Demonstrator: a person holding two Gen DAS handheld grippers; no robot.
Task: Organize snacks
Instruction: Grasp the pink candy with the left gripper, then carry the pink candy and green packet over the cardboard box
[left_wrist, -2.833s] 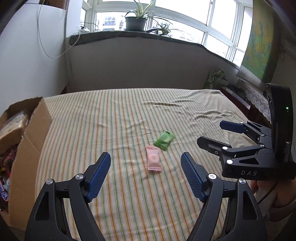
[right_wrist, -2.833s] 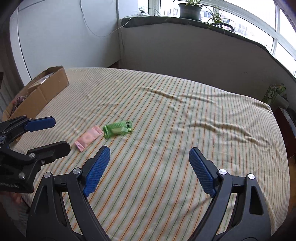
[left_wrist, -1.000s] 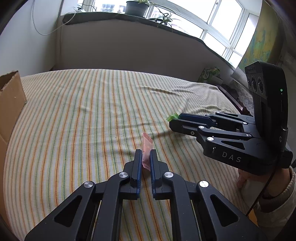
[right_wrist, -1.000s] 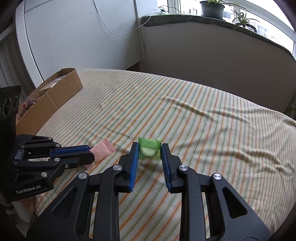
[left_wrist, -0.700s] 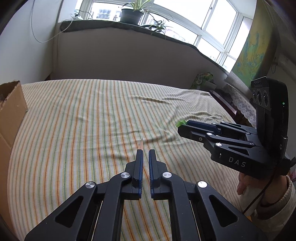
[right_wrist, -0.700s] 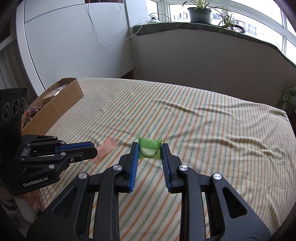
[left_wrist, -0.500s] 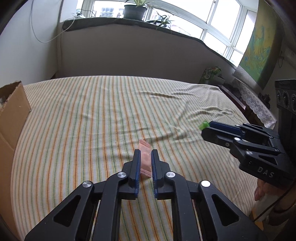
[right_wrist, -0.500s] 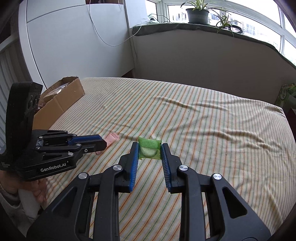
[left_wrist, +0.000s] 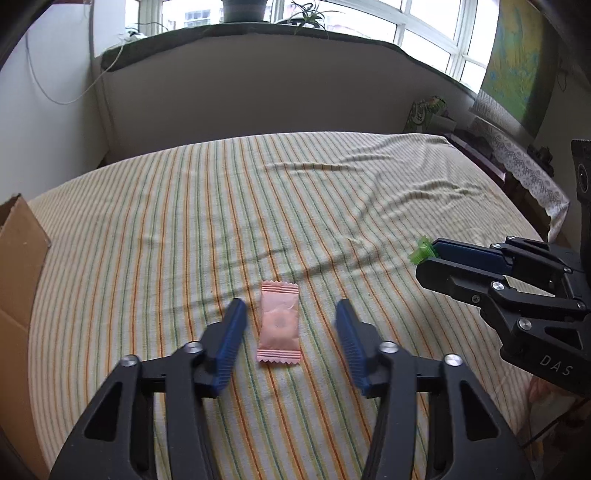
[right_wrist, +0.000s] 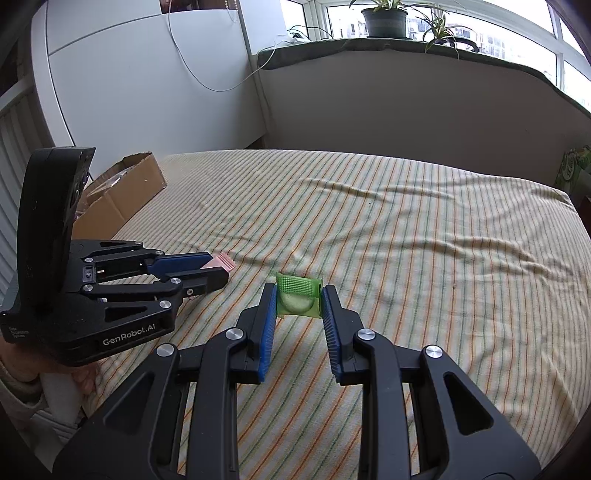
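A pink snack packet (left_wrist: 279, 327) lies flat on the striped bedspread (left_wrist: 258, 206). My left gripper (left_wrist: 288, 314) is open, with the packet between its fingertips and touching neither. In the right wrist view only a corner of the pink packet (right_wrist: 222, 261) shows past the left gripper (right_wrist: 207, 267). My right gripper (right_wrist: 298, 295) is shut on a green snack packet (right_wrist: 298, 298) and holds it above the bedspread. In the left wrist view the right gripper (left_wrist: 428, 254) is at the right, with the green packet's end (left_wrist: 420, 252) sticking out.
An open cardboard box (right_wrist: 122, 192) with snacks in it stands at the bed's left edge; its flap shows in the left wrist view (left_wrist: 20, 258). A low wall with potted plants (right_wrist: 384, 16) runs behind the bed. A green box (left_wrist: 426, 112) sits at the far right corner.
My left gripper has opened and let go of the pink packet, which now lies on the bedspread. My right gripper still holds the green packet.
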